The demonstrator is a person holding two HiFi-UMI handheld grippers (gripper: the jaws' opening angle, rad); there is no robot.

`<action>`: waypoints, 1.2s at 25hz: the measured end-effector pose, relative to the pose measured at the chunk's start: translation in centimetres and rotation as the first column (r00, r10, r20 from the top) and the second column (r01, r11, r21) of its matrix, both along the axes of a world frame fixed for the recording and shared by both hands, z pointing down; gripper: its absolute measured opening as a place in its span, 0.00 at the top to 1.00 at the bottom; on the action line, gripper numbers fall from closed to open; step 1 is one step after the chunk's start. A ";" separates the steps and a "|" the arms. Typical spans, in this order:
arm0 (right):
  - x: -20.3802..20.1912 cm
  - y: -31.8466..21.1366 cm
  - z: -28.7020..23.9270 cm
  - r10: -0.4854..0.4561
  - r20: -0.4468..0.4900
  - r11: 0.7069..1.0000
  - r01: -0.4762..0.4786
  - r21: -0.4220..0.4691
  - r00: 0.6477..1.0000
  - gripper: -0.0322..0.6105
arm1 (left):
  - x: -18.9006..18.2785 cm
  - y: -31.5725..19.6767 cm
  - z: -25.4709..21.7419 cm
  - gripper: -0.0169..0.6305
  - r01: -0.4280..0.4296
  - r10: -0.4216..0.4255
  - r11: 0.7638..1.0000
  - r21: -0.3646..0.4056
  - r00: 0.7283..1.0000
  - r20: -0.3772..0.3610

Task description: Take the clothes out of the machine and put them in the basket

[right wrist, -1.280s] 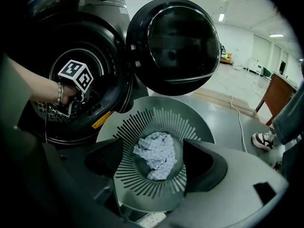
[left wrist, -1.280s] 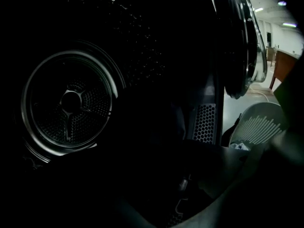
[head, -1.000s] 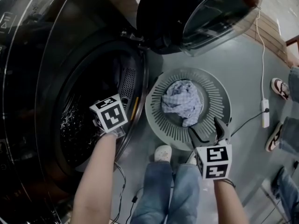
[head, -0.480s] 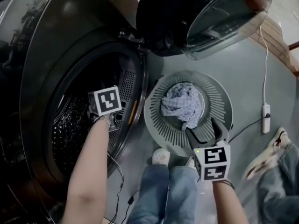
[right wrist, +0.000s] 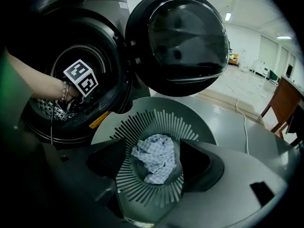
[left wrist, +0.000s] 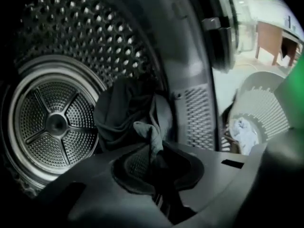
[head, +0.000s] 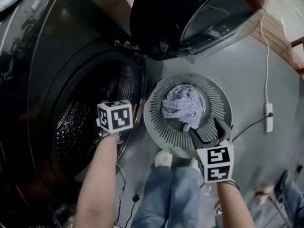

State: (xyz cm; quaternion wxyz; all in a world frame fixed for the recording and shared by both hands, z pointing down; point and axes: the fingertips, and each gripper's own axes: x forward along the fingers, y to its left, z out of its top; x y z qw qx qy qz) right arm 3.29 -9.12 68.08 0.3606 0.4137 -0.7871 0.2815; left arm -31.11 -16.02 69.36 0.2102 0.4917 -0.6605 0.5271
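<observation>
Inside the machine's drum (left wrist: 52,122) lies a dark garment (left wrist: 126,113). My left gripper (left wrist: 154,158) reaches into the drum's mouth; its jaws have just been closing and now pinch a fold of that garment. In the head view only its marker cube (head: 114,117) shows. The round grey slatted basket (head: 218,103) stands on the floor beside the machine, with a blue-white checked cloth (head: 183,106) in it. My right gripper (head: 210,131) hovers open over the basket's near rim (right wrist: 147,201), nothing between its fingers, the checked cloth (right wrist: 154,163) below it.
The machine's round door (head: 199,18) hangs open above the basket. A white power strip (head: 269,118) and its cable lie on the grey floor at the right. The person's jeans-clad legs (head: 171,194) are just behind the basket.
The left gripper's cube has rolled and sunk a little at the drum's mouth. The right gripper has stayed over the basket's rim. The shoes at the right edge have gone from view.
</observation>
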 end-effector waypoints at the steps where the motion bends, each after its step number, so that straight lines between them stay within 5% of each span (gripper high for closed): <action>1: 0.2 0.2 -0.2 0.000 -0.004 1.000 0.000 -0.003 1.000 0.42 | 0.7 0.3 -0.3 0.91 -0.014 0.014 1.000 0.004 1.000 0.000; 15: 2.4 1.5 -6.3 0.049 -0.026 0.998 -0.048 0.028 0.998 0.44 | 7.3 3.2 -6.8 0.92 -0.038 0.047 0.998 0.057 0.985 -0.169; 30: 4.2 1.7 -11.5 0.161 -0.012 0.986 -0.161 0.053 0.987 0.46 | 15.1 5.6 -13.4 0.92 -0.125 0.157 0.986 0.113 0.922 -0.354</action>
